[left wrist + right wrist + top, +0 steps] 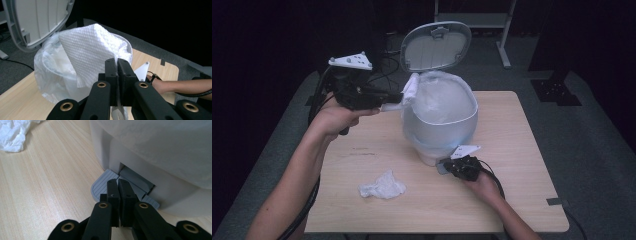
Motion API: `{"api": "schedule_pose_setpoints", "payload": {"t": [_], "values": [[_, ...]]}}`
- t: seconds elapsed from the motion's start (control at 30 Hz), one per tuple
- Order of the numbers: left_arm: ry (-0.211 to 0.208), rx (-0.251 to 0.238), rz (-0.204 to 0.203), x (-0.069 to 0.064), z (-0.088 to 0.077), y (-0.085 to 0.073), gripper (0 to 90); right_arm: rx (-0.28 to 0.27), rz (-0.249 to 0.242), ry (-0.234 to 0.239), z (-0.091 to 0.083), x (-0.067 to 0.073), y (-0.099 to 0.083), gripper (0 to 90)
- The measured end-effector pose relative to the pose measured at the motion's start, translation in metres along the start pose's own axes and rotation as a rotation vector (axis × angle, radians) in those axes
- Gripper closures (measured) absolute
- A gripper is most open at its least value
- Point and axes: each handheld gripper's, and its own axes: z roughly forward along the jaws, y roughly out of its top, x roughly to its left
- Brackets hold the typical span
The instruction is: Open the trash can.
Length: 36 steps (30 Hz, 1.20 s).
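A white pedal bin (pixel 439 125) lined with a clear plastic bag stands mid-table, its lid (pixel 435 46) tipped up and open. My left gripper (pixel 398 98) is raised at the bin's left rim, shut on a folded white paper towel (pixel 90 55) that hangs over the bag's edge. The towel (pixel 410 89) touches the rim. Low at the bin's front, my right gripper (pixel 117 182) is shut with nothing between its jaws, and its tips rest on the grey ribbed pedal (pixel 100 186). From above, the right gripper (pixel 448 167) sits against the bin's base.
A crumpled white tissue (pixel 382 187) lies on the wooden table (pixel 512 150) at front left, and is also seen as tissue (pixel 12 132) in the right gripper view. Dark floor and a metal stand (pixel 502 45) lie beyond the table.
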Motion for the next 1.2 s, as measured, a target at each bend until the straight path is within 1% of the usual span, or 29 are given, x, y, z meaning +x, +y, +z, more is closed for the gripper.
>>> {"api": "schedule_pose_setpoints", "payload": {"t": [0.1,0.3,0.67,0.9,1.2], "values": [[-0.002,0.009,0.008,0.000,0.003,0.005,87.3,0.002,0.001,0.000,0.000,0.000,0.000,87.6],[-0.016,0.021,0.006,0.001,0.012,0.014,87.3,0.001,-0.001,0.001,0.000,0.000,0.000,87.6],[-0.018,0.040,0.003,0.005,0.026,0.027,87.3,0.001,0.001,0.002,0.000,0.000,0.000,87.7],[-0.027,0.039,0.003,0.004,0.036,0.031,87.2,0.002,0.001,0.003,0.000,0.000,0.000,87.8],[-0.035,0.058,-0.008,0.009,0.052,0.034,87.2,0.002,-0.002,0.002,0.000,0.000,0.000,87.8]]}}
